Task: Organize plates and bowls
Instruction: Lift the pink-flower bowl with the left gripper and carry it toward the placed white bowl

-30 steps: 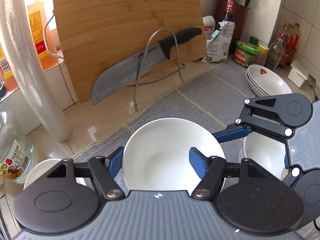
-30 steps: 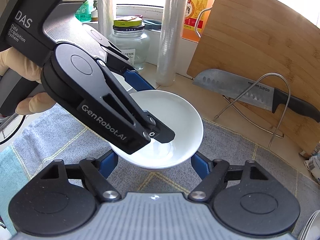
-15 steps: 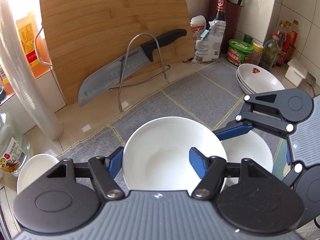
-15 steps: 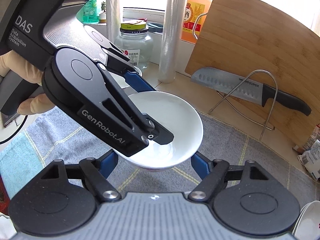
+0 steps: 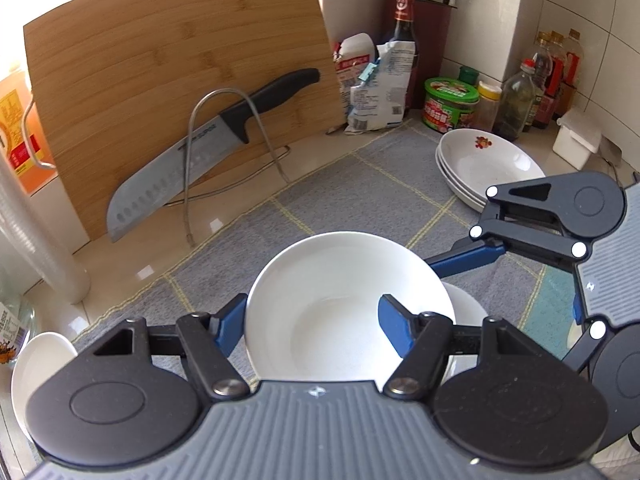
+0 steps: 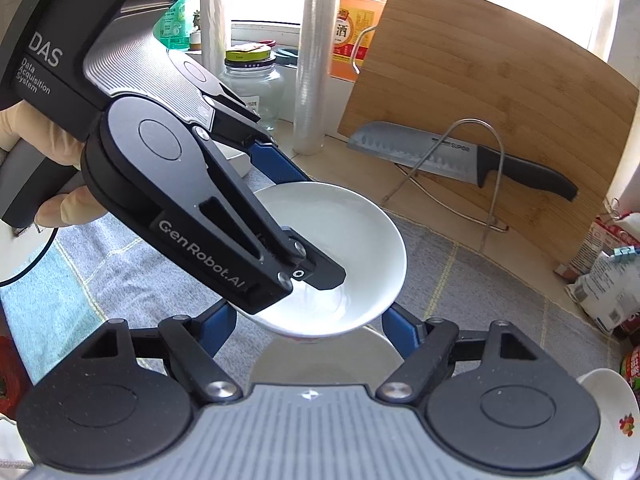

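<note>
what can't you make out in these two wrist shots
- Left wrist view: the lower bowl is mostly hidden under the held bowl.
- Left wrist view: the small white dish is cut off by the left gripper's body.
- Right wrist view: the patterned plate is cut off by the edge.

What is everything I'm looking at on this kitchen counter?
held bowl: one, white, gripped above another bowl
lower bowl: one, white, on the mat
flowered plates: three stacked, white, right
small dish: one, white, far left
mat: one, grey, on the counter
cutting board: one, wooden, leaning behind
knife: one, black-handled, on wire rack
bottles and jars: several, mixed, back corner
left tongs: black, blue-tipped, on bowl rim
right tongs: same, flanking bowl
hand: one, holding left tongs
</note>
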### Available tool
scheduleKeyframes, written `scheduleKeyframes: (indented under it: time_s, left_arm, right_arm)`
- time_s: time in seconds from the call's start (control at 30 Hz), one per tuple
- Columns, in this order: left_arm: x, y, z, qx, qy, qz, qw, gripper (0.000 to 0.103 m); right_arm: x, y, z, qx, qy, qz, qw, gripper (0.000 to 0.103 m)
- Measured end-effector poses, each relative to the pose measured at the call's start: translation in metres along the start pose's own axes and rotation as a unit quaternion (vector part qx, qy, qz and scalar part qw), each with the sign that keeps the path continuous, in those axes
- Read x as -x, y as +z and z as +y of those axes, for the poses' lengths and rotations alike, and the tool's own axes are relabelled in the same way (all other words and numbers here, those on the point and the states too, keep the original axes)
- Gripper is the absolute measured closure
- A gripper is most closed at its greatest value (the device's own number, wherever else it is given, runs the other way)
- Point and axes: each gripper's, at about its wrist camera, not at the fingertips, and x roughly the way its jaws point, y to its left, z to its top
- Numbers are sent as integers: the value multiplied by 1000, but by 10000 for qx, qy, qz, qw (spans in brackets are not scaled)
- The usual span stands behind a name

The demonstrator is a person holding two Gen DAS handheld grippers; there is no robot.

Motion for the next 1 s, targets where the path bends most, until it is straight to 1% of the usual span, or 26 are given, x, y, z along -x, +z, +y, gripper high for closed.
scheduleKeyframes:
  time_s: [0.4, 0.53, 1.0]
  left_arm:
    - [-15, 11, -33, -133, -255, 5, 9996, 34]
    - [-18, 9, -39, -145, -320, 38, 9994, 34]
    - [-27, -4, -51, -85, -423, 172, 9989, 33]
  right_arm:
    - [20, -25, -23, -251, -116, 111, 9996, 20]
    - [22, -31, -25, -303, -136, 159, 9993, 20]
    - [21, -49, -26, -545, 24, 327, 9980, 20]
